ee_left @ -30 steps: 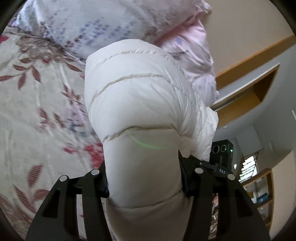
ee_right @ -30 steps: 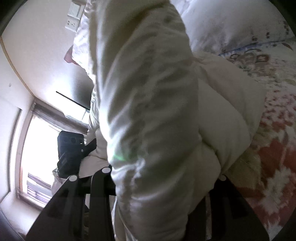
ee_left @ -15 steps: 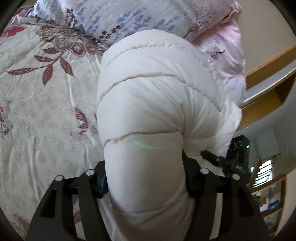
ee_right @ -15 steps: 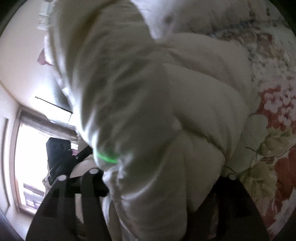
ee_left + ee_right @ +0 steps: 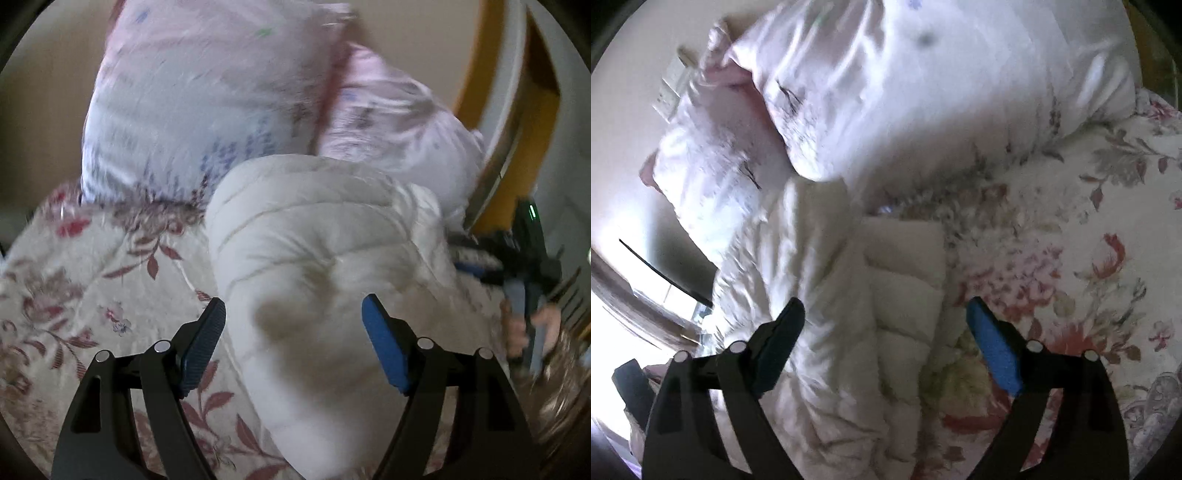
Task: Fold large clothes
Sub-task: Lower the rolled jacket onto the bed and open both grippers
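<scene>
A cream quilted puffer jacket [image 5: 317, 258] lies bunched on the floral bed cover [image 5: 74, 295], against the pillows. My left gripper [image 5: 294, 325] is open, its blue-padded fingers apart on either side of the jacket's near end, not pinching it. In the right wrist view the same jacket [image 5: 849, 314] lies in a folded heap on the bed cover [image 5: 1071, 258]. My right gripper [image 5: 885, 321] is open above it, holding nothing. The other gripper [image 5: 524, 266] shows at the right edge of the left wrist view, hand on its handle.
Two pale floral pillows [image 5: 207, 110] [image 5: 923, 92] stand behind the jacket at the head of the bed. A wooden shelf unit [image 5: 517, 110] is on the right wall. A bright window [image 5: 613, 314] lies to the left in the right wrist view.
Both grippers were shut on the jacket and holding it up. Now both have opened and let go, and the jacket has dropped onto the bed by the pillows.
</scene>
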Demonstrator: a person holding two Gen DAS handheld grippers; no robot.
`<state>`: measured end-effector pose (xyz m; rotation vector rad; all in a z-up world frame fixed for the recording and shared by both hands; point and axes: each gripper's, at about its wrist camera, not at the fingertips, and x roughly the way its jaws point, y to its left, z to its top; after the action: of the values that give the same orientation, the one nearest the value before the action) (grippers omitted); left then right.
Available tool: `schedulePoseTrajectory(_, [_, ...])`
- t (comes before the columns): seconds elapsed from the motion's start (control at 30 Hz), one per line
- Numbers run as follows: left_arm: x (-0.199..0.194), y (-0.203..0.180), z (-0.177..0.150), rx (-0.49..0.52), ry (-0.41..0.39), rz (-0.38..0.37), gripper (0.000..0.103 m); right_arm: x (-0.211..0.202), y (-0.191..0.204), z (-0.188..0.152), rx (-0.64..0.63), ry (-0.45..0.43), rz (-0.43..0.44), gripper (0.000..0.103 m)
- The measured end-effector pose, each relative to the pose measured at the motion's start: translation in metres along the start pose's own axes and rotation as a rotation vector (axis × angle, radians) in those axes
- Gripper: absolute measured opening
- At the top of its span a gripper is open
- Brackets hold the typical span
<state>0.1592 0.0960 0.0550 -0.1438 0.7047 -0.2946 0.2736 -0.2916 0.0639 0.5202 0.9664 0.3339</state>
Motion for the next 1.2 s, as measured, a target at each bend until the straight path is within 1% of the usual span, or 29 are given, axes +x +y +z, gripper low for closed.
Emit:
schedulePoseTrajectory(0.03, [-0.001, -0.013, -0.002, 0.039, 0.001, 0.013, 0.077, 0.002, 0.006, 0.0, -0.012, 0.005, 0.012, 0.077])
schedulePoseTrajectory(0.1, [-0.001, -0.029, -0.007, 0.106, 0.006, 0.037, 0.077, 0.021, 0.025, 0.003, -0.03, 0.028, 0.025, 0.067])
schedulePoseTrajectory(0.17, [0.001, -0.037, -0.015, 0.153, 0.022, 0.06, 0.077, 0.04, 0.032, -0.001, -0.062, 0.051, 0.031, 0.03])
schedulePoseTrajectory(0.23, [0.009, -0.043, -0.021, 0.182, 0.05, 0.083, 0.077, 0.048, 0.037, -0.019, -0.082, 0.049, -0.012, 0.024])
schedulePoseTrajectory(0.27, [0.014, -0.043, -0.023, 0.181, 0.063, 0.088, 0.077, 0.052, 0.036, -0.021, -0.079, 0.042, -0.042, 0.021])
schedulePoseTrajectory(0.33, [0.023, -0.04, -0.023, 0.163, 0.083, 0.089, 0.078, 0.058, 0.035, -0.019, -0.068, 0.049, -0.079, 0.02])
schedulePoseTrajectory(0.4, [0.028, -0.038, -0.023, 0.156, 0.089, 0.096, 0.079, 0.067, 0.033, -0.02, -0.062, 0.061, -0.135, 0.02])
schedulePoseTrajectory(0.5, [0.039, -0.039, -0.024, 0.174, 0.093, 0.129, 0.084, 0.076, 0.026, -0.022, -0.057, 0.089, -0.177, 0.022])
schedulePoseTrajectory(0.53, [0.044, -0.04, -0.025, 0.183, 0.098, 0.148, 0.085, 0.077, 0.026, -0.021, -0.059, 0.093, -0.189, 0.024])
schedulePoseTrajectory(0.57, [0.046, -0.041, -0.025, 0.184, 0.101, 0.158, 0.085, 0.076, 0.025, -0.021, -0.065, 0.092, -0.196, 0.03])
schedulePoseTrajectory(0.63, [0.045, -0.042, -0.027, 0.183, 0.099, 0.165, 0.085, 0.062, 0.031, -0.024, -0.097, 0.06, -0.223, 0.04])
schedulePoseTrajectory(0.67, [0.044, -0.042, -0.028, 0.183, 0.098, 0.165, 0.085, 0.049, 0.036, -0.029, -0.127, 0.027, -0.229, 0.04])
schedulePoseTrajectory(0.73, [0.042, -0.039, -0.029, 0.173, 0.095, 0.158, 0.086, 0.021, 0.049, -0.043, -0.198, -0.019, -0.187, 0.04])
schedulePoseTrajectory(0.8, [0.041, -0.038, -0.03, 0.168, 0.095, 0.157, 0.086, 0.001, 0.058, -0.059, -0.252, -0.04, -0.15, 0.04])
schedulePoseTrajectory(0.87, [0.041, -0.039, -0.03, 0.17, 0.094, 0.159, 0.087, -0.016, 0.069, -0.079, -0.311, -0.037, -0.108, 0.04])
schedulePoseTrajectory(0.93, [0.041, -0.04, -0.03, 0.173, 0.094, 0.164, 0.087, -0.023, 0.078, -0.096, -0.359, -0.022, -0.097, 0.038])
schedulePoseTrajectory(1.0, [0.041, -0.04, -0.031, 0.171, 0.093, 0.165, 0.087, -0.022, 0.084, -0.113, -0.411, 0.002, -0.117, 0.037])
schedulePoseTrajectory(1.03, [0.041, -0.04, -0.031, 0.169, 0.093, 0.165, 0.087, -0.015, 0.084, -0.121, -0.435, 0.022, -0.158, 0.034])
schedulePoseTrajectory(1.1, [0.041, -0.041, -0.031, 0.167, 0.089, 0.158, 0.088, 0.009, 0.079, -0.128, -0.441, 0.074, -0.22, 0.034])
schedulePoseTrajectory(1.2, [0.033, -0.044, -0.031, 0.159, 0.07, 0.15, 0.088, 0.029, 0.07, -0.13, -0.431, 0.093, -0.25, 0.034])
